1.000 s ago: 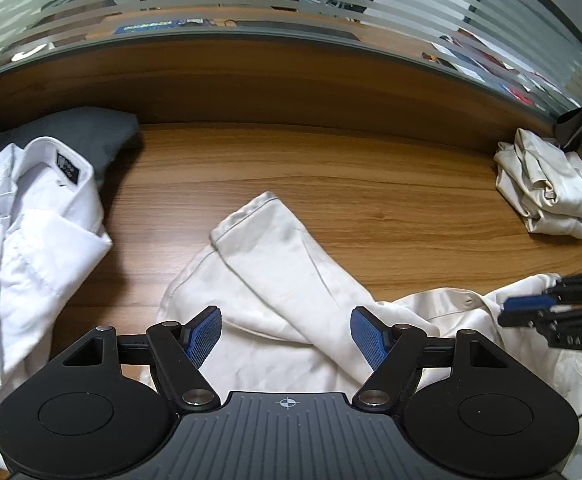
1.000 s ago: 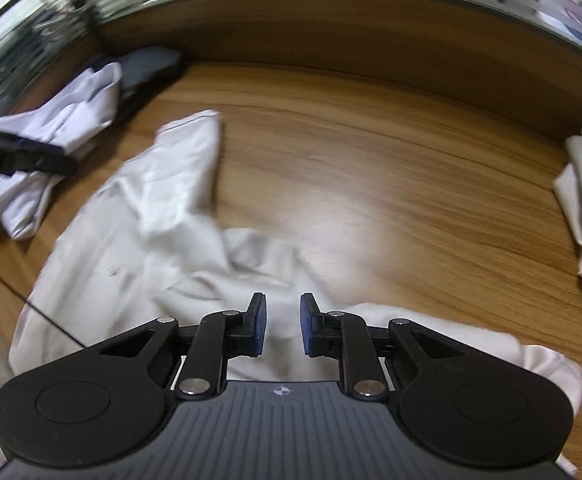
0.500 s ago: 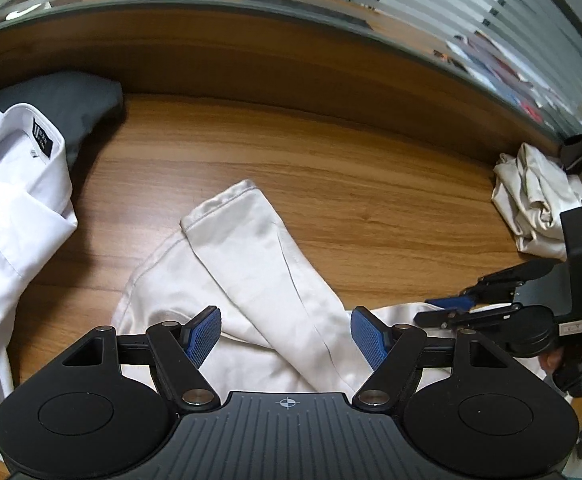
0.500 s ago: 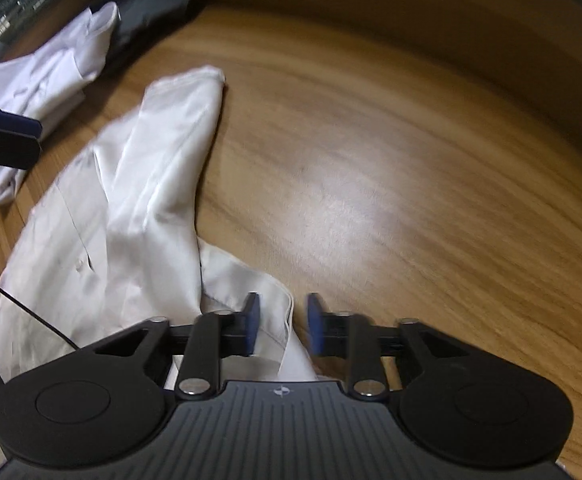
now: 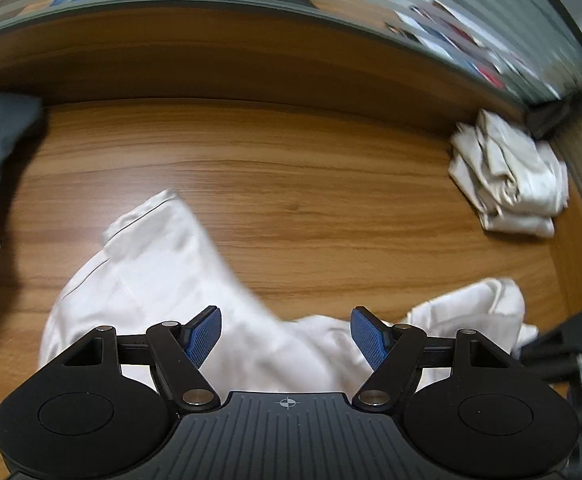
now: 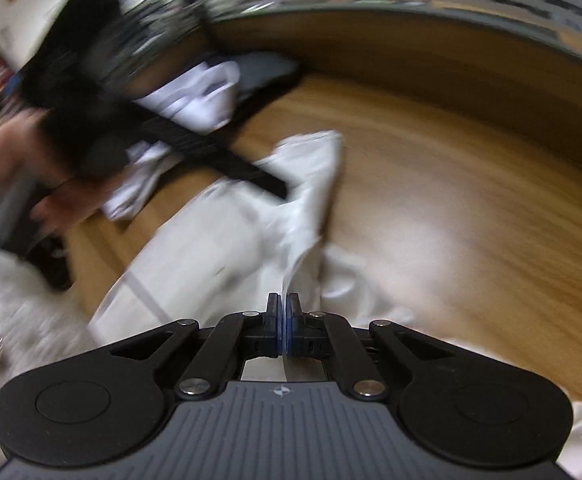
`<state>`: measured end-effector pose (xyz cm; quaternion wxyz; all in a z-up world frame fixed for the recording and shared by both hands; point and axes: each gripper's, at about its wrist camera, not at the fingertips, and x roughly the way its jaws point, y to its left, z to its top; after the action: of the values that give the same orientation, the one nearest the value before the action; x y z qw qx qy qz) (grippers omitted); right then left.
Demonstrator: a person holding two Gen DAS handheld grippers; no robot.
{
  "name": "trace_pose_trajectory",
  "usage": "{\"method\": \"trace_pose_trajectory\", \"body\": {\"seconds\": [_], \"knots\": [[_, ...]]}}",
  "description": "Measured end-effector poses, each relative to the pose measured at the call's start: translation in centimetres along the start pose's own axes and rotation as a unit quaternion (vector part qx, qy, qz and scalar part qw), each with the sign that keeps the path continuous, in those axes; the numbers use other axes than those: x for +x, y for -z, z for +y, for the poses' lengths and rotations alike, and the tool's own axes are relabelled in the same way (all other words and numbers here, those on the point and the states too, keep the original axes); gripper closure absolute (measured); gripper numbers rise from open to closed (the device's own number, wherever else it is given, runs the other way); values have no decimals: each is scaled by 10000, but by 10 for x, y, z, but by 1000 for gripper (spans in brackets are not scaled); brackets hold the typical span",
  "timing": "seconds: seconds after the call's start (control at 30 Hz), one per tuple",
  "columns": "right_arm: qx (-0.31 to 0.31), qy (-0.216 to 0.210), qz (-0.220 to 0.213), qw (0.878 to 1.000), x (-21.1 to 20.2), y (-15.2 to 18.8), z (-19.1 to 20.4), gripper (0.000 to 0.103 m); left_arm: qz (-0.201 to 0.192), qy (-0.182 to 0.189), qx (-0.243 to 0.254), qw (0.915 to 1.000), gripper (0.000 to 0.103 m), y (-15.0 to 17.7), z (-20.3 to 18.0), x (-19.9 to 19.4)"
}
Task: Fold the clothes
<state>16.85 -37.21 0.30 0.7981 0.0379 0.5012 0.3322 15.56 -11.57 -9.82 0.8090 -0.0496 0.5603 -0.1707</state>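
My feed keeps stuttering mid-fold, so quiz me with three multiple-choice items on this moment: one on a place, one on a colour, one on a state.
1. Where does the folded pale bundle lie in the left wrist view?
A. far right of the wooden table, near the back wall
B. between the left gripper's jaws
C. on the dark garment

2. What colour are the left gripper's pads?
A. red
B. blue
C. white

3. How does the right gripper stand?
A. jaws wide apart over bare wood
B. out of both views
C. jaws shut on a fold of the spread shirt

Answers: 1 A, the bundle sits by the right end of the back wall. 2 B, both pads show blue. 3 C, white cloth runs up between the closed pads.
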Motion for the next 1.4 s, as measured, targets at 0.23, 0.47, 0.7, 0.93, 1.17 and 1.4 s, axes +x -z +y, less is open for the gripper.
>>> {"method": "trace_pose_trajectory", "body": {"seconds": [0.23,0.47,0.7,0.93,1.17,1.4], "knots": [[-210,-324,515,9979,15,29,19,101,448,16,343,9984,35,15,-23,35],[-248,-530,670,9960,27,35,25,101,229,-1230,746,9893,39,22,-28,68],[-291,-561,679,9957,30,35,26,101,99,-1738,484,9835,99,14,-8,74],[-260,-470,578,9969,30,37,21,99,-478,-1750,-223,9831,99,26,23,19],[-384,-551,728,9951,35,39,21,99,16,-1497,-1212,9813,96,61,66,-24],[-556,-605,1273,9885,49,46,26,96,162,-1756,-1986,9641,92,89,102,-52]]}}
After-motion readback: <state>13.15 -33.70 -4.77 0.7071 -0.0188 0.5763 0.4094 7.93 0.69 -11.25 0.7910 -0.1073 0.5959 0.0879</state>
